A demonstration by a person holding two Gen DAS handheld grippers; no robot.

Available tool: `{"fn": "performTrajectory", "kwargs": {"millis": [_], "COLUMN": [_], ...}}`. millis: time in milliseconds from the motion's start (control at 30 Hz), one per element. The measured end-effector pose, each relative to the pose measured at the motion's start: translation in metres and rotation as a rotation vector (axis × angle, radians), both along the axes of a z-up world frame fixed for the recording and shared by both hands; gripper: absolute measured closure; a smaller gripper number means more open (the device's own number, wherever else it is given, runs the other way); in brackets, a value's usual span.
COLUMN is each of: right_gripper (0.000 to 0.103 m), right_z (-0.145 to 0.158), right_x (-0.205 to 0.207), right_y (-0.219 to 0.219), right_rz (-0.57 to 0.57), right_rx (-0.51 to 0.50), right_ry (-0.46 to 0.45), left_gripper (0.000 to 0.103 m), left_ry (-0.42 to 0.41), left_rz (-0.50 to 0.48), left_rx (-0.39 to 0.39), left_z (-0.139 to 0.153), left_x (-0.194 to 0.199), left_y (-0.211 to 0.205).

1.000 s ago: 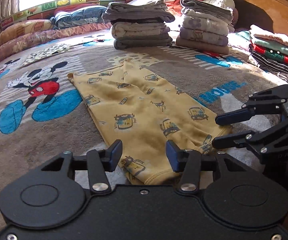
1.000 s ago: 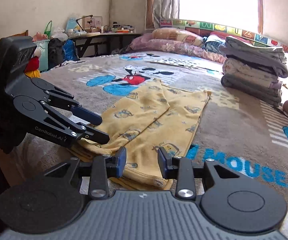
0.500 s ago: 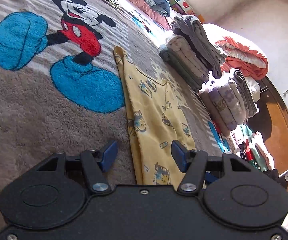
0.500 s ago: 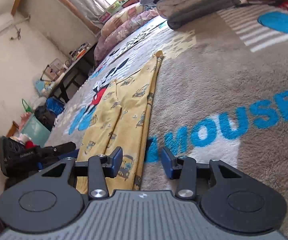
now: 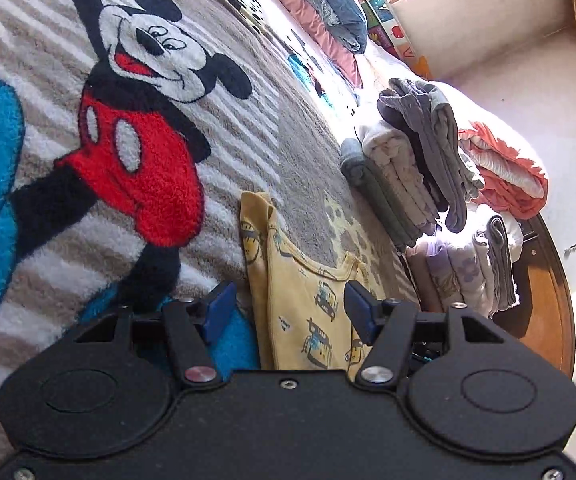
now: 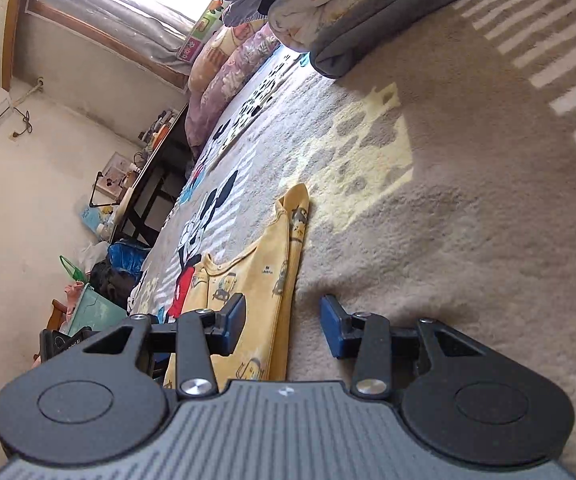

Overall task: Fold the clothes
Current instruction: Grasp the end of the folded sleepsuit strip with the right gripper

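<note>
A yellow printed garment (image 5: 288, 276) lies flat on the Mickey Mouse blanket (image 5: 136, 168) that covers the bed. In the left wrist view my left gripper (image 5: 288, 308) is open and rolled to one side, low over the cloth. The garment's left edge and neckline run between its blue pads, which do not press on it. In the right wrist view the same garment (image 6: 264, 256) reaches under my right gripper (image 6: 284, 316). That gripper is open too and straddles the cloth's right edge, with one pad over the fabric and one over bare blanket (image 6: 447, 208).
Stacks of folded clothes (image 5: 407, 184) stand just beyond the garment and show at the top of the right wrist view (image 6: 347, 12). Behind them are a loose orange pile (image 5: 503, 172) and the wooden headboard (image 5: 551, 300). Pillows (image 6: 224, 80), a desk (image 6: 148, 184) and bags (image 6: 120, 264) are on the far side.
Both grippers have rolled sideways and travelled from the garment's near hem to its far end. They have spread apart to opposite edges. The garment lies where it was.
</note>
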State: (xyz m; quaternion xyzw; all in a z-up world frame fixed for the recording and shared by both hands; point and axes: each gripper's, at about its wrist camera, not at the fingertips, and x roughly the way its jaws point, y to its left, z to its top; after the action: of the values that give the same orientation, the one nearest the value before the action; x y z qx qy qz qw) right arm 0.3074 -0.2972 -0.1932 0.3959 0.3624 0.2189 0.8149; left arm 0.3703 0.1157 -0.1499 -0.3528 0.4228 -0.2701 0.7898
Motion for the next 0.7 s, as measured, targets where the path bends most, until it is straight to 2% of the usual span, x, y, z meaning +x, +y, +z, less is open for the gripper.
{"fn": "performTrajectory", "kwargs": {"millis": [100,300,467,600,667,700], "right_gripper": [0.062,0.074,0.074,0.075,0.084,0.085], "right_z": [0.002,0.000,-0.002,0.001,0.001,0.001], "right_x": [0.022,0.055,0.072,0.081,0.084,0.084], "right_y": [0.001,-0.002,-0.005,0.000,0.001,0.001], "right_rz": [0.029,0.042,0.064,0.095,0.090,0.085], "right_rx": [-0.024,-0.039,-0.010,-0.032,-0.043,-0.045], "right_ry": [-0.007,-0.021,-0.019,-0.025,-0.019,-0.018], "left_gripper": [0.042,0.044,0.051,0.052,0.053,0.057], "left_ry": [0.000,-0.019,-0.039,-0.049,-0.066,-0.080], "left_rz": [-0.011,-0.033,-0.045,-0.048,-0.049,-0.051], "left_rx": [-0.007,-0.017,-0.017,-0.030,-0.015,-0.004], "left_z": [-0.002,-0.005,-0.007,-0.006,-0.004,-0.003], "left_x": [0.015,0.037,0.043,0.041,0.040,0.038], "left_y": [0.000,-0.002,-0.002,0.000,-0.003,-0.005]}}
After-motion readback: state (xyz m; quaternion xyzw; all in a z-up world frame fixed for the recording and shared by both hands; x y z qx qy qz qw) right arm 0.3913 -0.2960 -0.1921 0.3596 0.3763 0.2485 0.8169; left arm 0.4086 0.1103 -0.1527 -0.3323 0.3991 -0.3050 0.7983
